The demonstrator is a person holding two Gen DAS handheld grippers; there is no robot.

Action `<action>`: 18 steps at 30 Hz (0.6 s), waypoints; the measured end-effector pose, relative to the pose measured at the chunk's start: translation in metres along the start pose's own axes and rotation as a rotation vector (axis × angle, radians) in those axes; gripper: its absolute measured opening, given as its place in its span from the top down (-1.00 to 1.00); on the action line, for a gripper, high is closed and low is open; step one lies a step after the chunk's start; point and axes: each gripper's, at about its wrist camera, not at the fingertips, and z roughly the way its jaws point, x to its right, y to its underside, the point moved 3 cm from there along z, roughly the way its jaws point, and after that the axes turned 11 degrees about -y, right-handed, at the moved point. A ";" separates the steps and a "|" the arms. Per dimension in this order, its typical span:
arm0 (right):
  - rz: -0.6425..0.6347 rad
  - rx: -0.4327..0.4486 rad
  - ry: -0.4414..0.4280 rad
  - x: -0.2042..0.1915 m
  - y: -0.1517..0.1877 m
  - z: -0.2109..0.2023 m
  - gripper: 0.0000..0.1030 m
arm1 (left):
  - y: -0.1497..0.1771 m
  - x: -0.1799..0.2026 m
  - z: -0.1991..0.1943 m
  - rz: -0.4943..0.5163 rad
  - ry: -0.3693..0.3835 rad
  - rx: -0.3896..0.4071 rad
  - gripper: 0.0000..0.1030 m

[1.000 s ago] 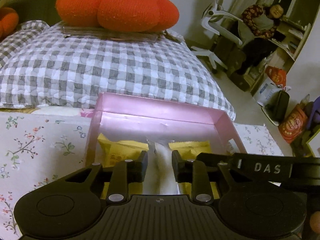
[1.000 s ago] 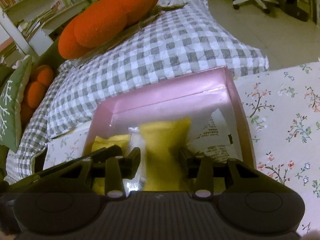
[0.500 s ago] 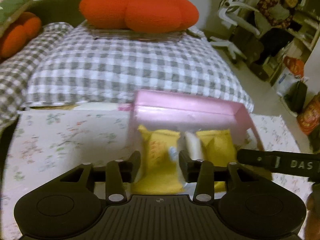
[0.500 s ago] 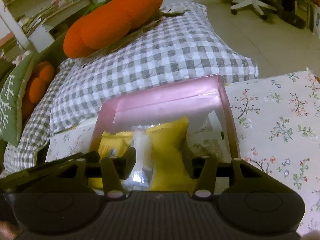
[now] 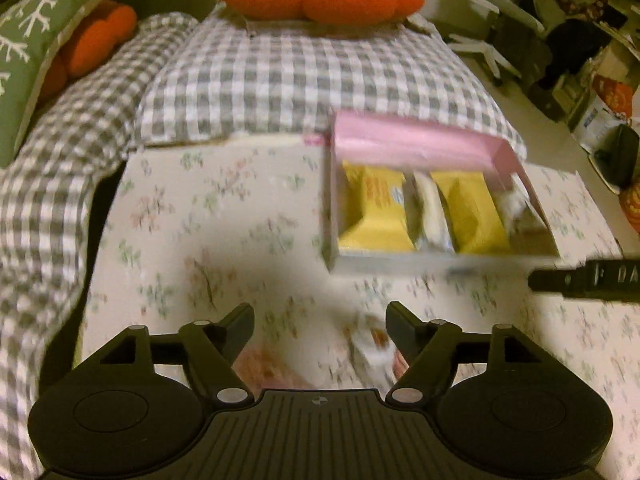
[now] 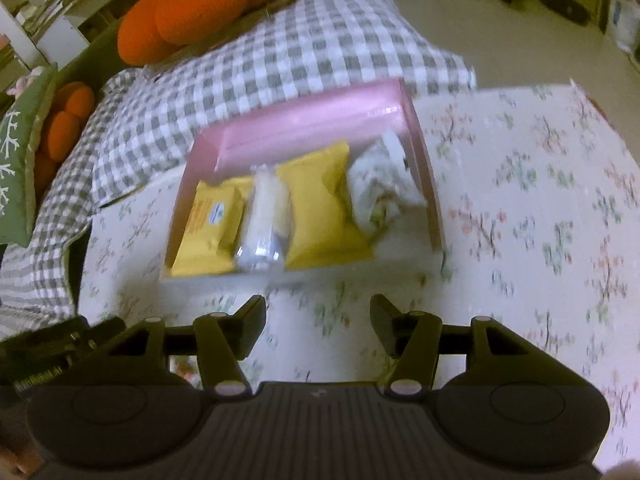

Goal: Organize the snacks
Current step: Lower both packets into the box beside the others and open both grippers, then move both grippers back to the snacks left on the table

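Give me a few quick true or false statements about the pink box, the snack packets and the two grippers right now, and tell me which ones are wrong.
1. The pink box holds two yellow packets. True.
2. The left gripper grips a yellow packet. False: its jaws are opening, nothing clamped.
3. The box sits on a floral cloth. True.
4. The right gripper is inside the box. False: it is outside, its jaws opening and empty.
5. The box is empty. False: packets fill it.

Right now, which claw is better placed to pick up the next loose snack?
Left, probably. The left claw hangs open and opening over blurred loose packets; the right claw has only bare tablecloth between its jaws.
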 end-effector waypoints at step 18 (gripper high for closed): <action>0.123 -0.056 0.030 0.028 0.029 -0.017 -0.56 | 0.027 0.001 0.001 -0.035 0.030 -0.012 -0.76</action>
